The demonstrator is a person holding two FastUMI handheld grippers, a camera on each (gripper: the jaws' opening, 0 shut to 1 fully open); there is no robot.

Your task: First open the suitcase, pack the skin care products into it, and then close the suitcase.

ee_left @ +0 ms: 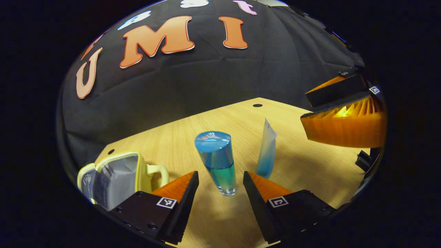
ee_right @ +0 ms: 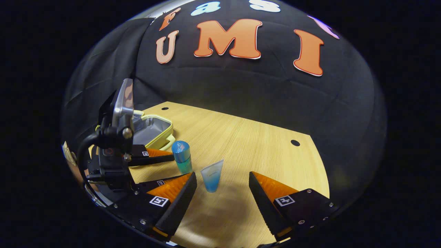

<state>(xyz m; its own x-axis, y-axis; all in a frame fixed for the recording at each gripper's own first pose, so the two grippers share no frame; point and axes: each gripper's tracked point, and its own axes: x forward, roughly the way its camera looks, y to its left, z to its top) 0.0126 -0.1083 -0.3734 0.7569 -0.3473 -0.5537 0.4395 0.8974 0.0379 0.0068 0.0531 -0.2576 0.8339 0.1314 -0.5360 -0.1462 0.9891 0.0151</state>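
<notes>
The small pale-yellow suitcase with a grey lining (ee_left: 117, 175) sits open at the left end of the light wooden table (ee_left: 310, 172). A tall clear bottle with a blue cap and blue-green liquid (ee_left: 217, 162) stands upright right between the left gripper (ee_left: 220, 181) fingers, which are spread wide and not touching it. Just beside it is a translucent blue squeeze tube (ee_left: 267, 151), standing cap-down I think. The right gripper view has that tube (ee_right: 212, 177) in front of the right gripper (ee_right: 223, 184), also wide open, with the bottle (ee_right: 182, 156) and suitcase (ee_right: 155, 129) farther left.
</notes>
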